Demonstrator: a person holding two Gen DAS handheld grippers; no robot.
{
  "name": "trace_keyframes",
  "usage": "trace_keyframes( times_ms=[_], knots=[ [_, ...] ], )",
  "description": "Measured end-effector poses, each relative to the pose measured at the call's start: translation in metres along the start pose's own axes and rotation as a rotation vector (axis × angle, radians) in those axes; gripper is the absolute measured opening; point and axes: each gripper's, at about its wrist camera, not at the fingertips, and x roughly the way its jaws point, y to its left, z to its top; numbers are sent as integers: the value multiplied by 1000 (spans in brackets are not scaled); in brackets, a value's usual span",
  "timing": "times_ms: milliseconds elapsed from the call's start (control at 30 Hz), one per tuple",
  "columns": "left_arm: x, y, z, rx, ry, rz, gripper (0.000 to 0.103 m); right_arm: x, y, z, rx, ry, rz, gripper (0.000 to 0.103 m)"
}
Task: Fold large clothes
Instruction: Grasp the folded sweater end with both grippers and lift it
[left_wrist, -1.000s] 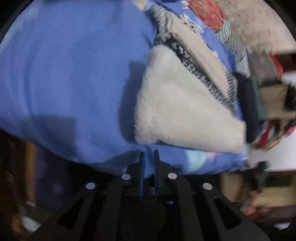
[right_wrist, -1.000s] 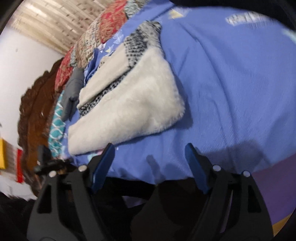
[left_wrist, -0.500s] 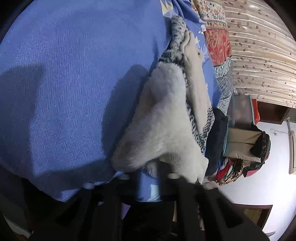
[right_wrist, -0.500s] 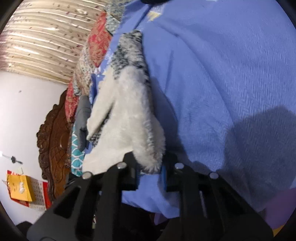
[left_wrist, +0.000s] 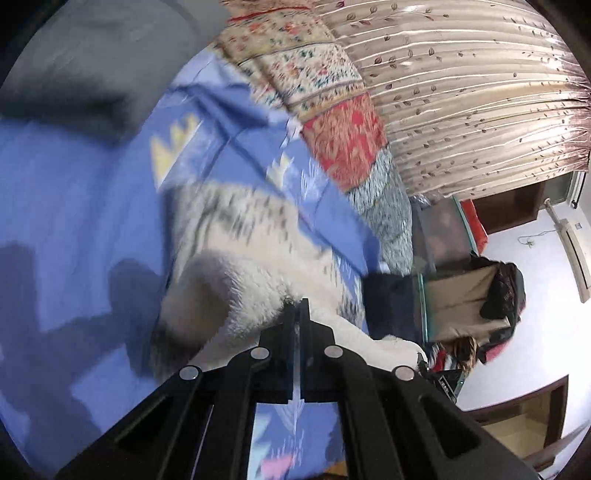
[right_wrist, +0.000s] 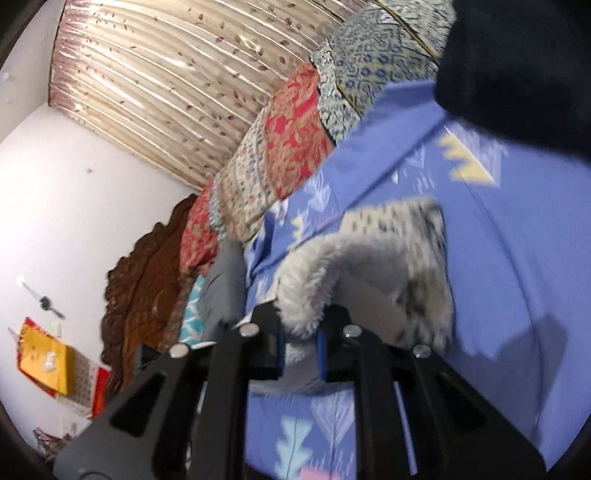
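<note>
A white fleece garment (left_wrist: 236, 280) with a black-and-white knit outer side lies on the blue bed sheet (left_wrist: 74, 206). My left gripper (left_wrist: 298, 306) is shut at the garment's near edge, which curls up; whether any fleece is pinched is hidden. My right gripper (right_wrist: 301, 332) is shut on the garment's other near corner (right_wrist: 306, 288), with fleece bulging between the fingers. The knit part (right_wrist: 399, 218) stretches away over the sheet (right_wrist: 517, 258).
A patterned red and cream quilt (left_wrist: 332, 122) and a beige curtain (left_wrist: 461, 92) lie beyond the garment. A dark cloth (right_wrist: 517, 66) sits at the top right. A carved wooden headboard (right_wrist: 147, 280) is at the left. Piled clothes (left_wrist: 480, 295) stand at the right.
Both grippers closed on the near edge of the fleece garment and lifted it, tilting upward so the curtain and wall came into view. The garment edge now curls up off the sheet.
</note>
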Motion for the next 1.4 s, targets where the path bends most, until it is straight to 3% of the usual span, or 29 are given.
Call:
trace_keyframes(
  times_ms=[200, 333, 433, 533, 567, 600, 667, 700, 800, 833, 867, 967, 1067, 1200, 1300, 1367, 1400],
  knots=[
    [74, -10, 83, 9, 13, 91, 24, 89, -21, 67, 29, 47, -125, 12],
    [139, 15, 118, -21, 73, 230, 24, 133, -57, 83, 77, 57, -240, 12],
    [179, 45, 134, -67, 117, 318, 24, 150, -94, 80, 212, 59, -227, 14],
    [186, 62, 139, -115, 114, 292, 24, 139, -104, 75, 272, -13, -159, 17],
    [182, 62, 140, -119, 93, 267, 24, 133, -104, 73, 276, -40, -126, 30],
    [178, 61, 141, -112, 78, 253, 24, 129, -104, 71, 290, -55, -96, 57],
    [169, 58, 144, -102, 46, 235, 24, 112, -106, 64, 367, -133, -15, 78],
    [167, 57, 146, -106, 40, 228, 24, 105, -106, 64, 387, -156, -16, 83],
    [149, 47, 152, -121, 8, 169, 24, 82, -97, 64, 400, -229, -73, 83],
    [135, 40, 152, -109, -22, 138, 24, 77, -79, 66, 305, -240, -115, 80],
    [120, 30, 151, -90, -50, 110, 24, 81, -49, 68, 133, -215, -179, 78],
    [87, -6, 131, 13, -116, 108, 24, 128, 29, 48, -321, -86, -340, 74],
    [82, -35, 88, 194, -156, 175, 25, 186, 62, 17, -519, 72, -339, 71],
    [131, -40, 52, 365, -72, 342, 25, 230, 47, 9, -605, 135, -472, 71],
    [164, -19, 53, 402, -53, 470, 25, 223, -10, 41, -441, 92, -625, 66],
    [180, -5, 62, 406, -62, 522, 25, 212, -46, 52, -324, 77, -618, 56],
    [188, 0, 66, 427, -73, 545, 25, 203, -63, 55, -263, 52, -559, 48]
  ],
)
